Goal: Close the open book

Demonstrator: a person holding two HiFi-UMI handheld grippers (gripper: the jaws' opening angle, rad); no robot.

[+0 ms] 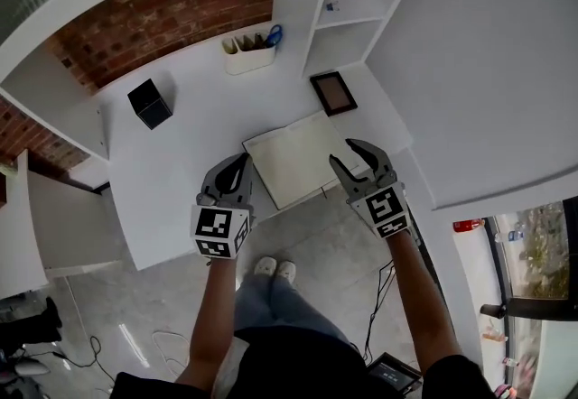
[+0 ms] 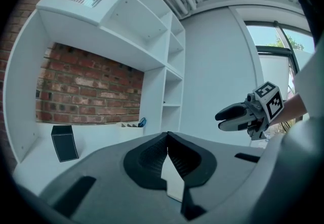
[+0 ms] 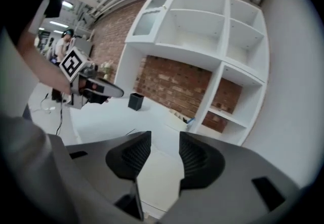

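The open book (image 1: 293, 161) lies flat on the white desk (image 1: 190, 162) near its front edge, pale pages up. My right gripper (image 1: 354, 153) is open over the book's near right corner, with nothing pressed between its pads. In the right gripper view the white page (image 3: 158, 175) shows through the gap between the jaws of my right gripper (image 3: 164, 139). My left gripper (image 1: 237, 170) hovers at the desk's front edge just left of the book, its fingertips together and holding nothing. In the left gripper view, my left gripper (image 2: 167, 136) has its tips meeting, and my right gripper (image 2: 230, 116) shows off to the right.
A black box (image 1: 151, 103) stands at the back left of the desk. A white holder with scissors (image 1: 248, 51) sits at the back against the brick wall. A dark framed panel (image 1: 333, 92) lies behind the book. White shelves (image 1: 348, 18) rise at the right.
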